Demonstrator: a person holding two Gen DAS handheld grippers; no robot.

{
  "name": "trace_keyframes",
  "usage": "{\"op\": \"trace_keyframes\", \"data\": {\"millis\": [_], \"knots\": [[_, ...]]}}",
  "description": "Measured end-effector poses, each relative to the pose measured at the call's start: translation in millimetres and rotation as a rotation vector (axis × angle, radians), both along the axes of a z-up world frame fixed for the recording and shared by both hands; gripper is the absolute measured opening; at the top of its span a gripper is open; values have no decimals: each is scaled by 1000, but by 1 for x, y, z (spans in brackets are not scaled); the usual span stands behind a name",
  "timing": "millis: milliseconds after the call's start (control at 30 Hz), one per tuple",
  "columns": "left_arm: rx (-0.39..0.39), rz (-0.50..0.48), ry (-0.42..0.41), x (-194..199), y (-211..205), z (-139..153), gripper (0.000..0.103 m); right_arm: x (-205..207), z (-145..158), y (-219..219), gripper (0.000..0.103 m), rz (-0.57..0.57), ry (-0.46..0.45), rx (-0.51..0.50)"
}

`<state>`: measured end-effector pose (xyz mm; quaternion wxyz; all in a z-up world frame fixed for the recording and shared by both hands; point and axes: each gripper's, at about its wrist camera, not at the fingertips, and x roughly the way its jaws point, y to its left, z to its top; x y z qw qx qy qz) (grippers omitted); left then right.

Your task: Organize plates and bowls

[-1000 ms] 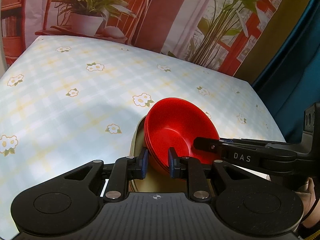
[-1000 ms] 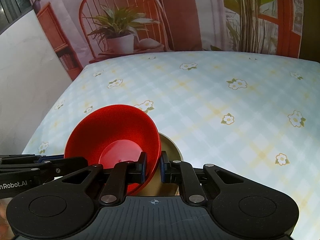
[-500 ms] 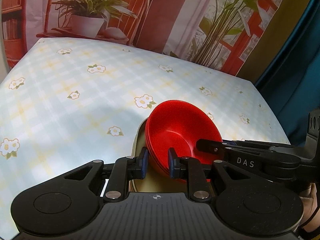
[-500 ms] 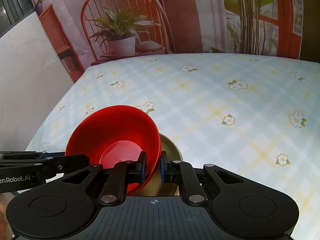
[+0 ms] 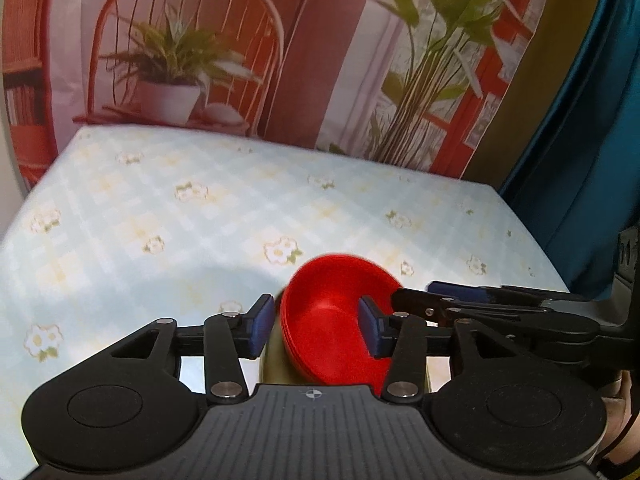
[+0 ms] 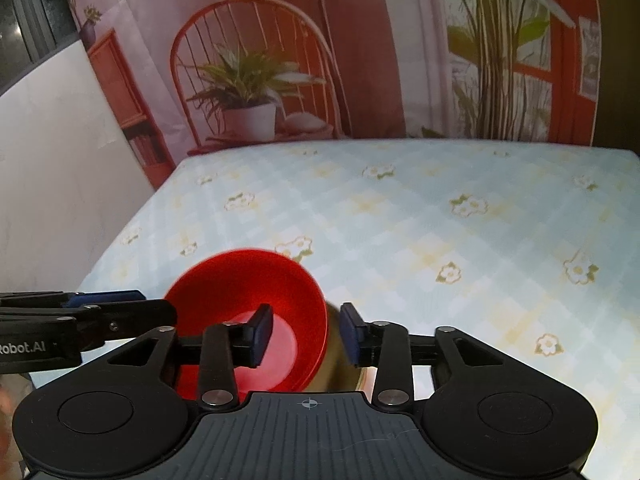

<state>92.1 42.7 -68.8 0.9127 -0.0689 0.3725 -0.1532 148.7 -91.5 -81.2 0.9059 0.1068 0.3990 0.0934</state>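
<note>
"Robot.AI" marks the left gripper beside red bowls.

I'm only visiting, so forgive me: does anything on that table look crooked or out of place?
Yes. The red bowls sit tilted on the beige plate rather than flat, between both just-opened tongs. Nothing looks spilled or broken.

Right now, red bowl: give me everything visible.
The red bowl is glossy and plastic-looking, round and empty; layered rims in the left view suggest a nested stack. It sits tilted on a tan plate on the floral tablecloth. Both grippers, left gripper and right gripper, have just been opening and straddle its rim, pads apart from it.
</note>
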Motion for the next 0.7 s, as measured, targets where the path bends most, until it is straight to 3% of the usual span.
{"op": "trace_keyframes", "data": {"millis": [167,267,333,533,700], "knots": [[35,18,-93,-9,1,24,66,-8,21,-9,60,-24,-63,-17],[44,32,-153,-15,0,41,88,-14,36,-14,72,-35,-107,-46],[51,37,-197,-20,-2,52,94,-18,44,-18,81,-44,-131,-57],[65,36,-260,-29,-8,74,103,-30,67,-26,103,-64,-194,-92],[79,61,-285,-35,-10,86,103,-39,82,-32,103,-79,-219,-97]]}}
